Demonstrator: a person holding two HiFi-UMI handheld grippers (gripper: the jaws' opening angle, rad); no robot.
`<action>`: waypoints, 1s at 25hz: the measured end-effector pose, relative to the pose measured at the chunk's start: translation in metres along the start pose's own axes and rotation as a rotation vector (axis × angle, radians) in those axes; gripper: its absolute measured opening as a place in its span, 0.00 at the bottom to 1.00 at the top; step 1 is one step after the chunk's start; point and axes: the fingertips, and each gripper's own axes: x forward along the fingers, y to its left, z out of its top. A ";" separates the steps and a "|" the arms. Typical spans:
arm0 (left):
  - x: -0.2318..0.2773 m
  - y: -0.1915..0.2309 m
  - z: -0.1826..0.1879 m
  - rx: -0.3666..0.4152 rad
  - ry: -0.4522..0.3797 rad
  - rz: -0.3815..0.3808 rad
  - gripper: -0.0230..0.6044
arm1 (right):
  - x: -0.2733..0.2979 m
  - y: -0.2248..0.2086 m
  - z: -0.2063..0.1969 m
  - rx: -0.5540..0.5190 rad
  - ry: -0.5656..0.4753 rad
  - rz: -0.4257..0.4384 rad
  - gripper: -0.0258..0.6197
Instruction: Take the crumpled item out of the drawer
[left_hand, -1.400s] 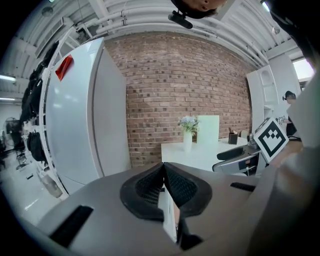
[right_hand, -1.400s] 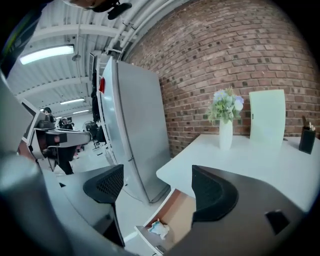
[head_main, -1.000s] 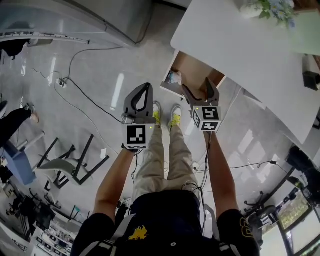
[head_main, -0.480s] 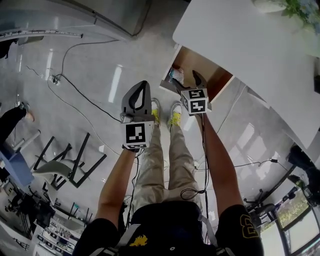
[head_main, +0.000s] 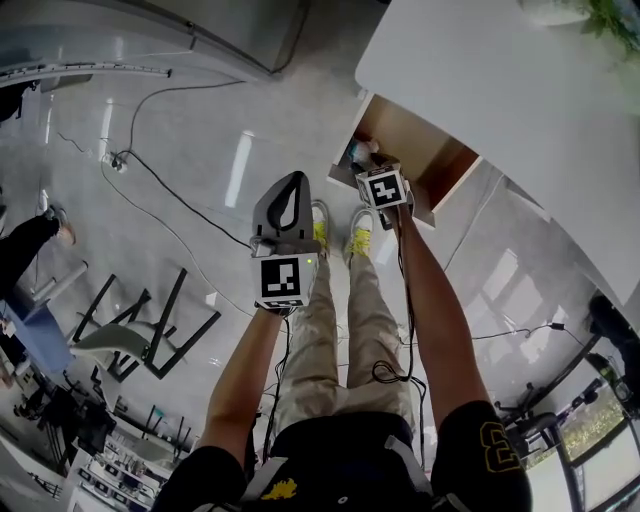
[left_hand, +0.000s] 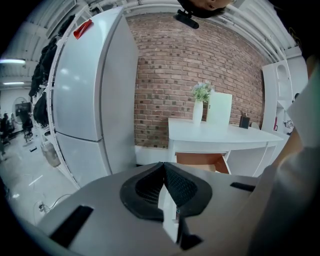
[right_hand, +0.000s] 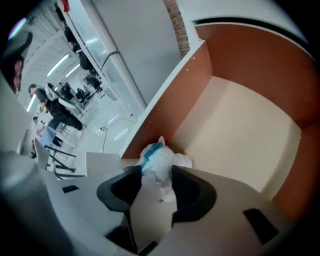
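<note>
The crumpled item (right_hand: 159, 157), a white wad with a blue patch, lies in the near left corner of the open wooden drawer (right_hand: 240, 130). My right gripper (right_hand: 156, 175) has reached into the drawer (head_main: 425, 150); its jaws are closing, and both pads touch the wad's sides. In the head view the right gripper (head_main: 372, 160) sits at the drawer's front corner and the crumpled item (head_main: 362, 150) barely shows beyond it. My left gripper (head_main: 285, 195) hangs over the floor to the left, shut and empty; the left gripper (left_hand: 164, 167) has its pads pressed together.
The drawer hangs under a white table (head_main: 500, 80) carrying a vase of flowers (left_hand: 200, 102). A white fridge (left_hand: 90, 100) stands at the left. Cables (head_main: 170, 190) run across the glossy floor, and an overturned chair frame (head_main: 140, 330) lies at the left.
My right gripper has moved forward and down into the drawer, and its jaws have narrowed around the crumpled item. The left gripper has shifted slightly.
</note>
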 end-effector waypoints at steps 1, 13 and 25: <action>-0.001 0.000 0.001 -0.001 0.001 0.000 0.07 | -0.002 0.002 0.002 -0.039 0.008 -0.018 0.35; -0.032 0.005 0.091 0.037 -0.070 0.006 0.07 | -0.113 0.021 0.055 -0.152 -0.126 -0.100 0.09; -0.095 0.014 0.255 0.091 -0.235 0.044 0.07 | -0.367 0.097 0.204 -0.257 -0.597 -0.147 0.09</action>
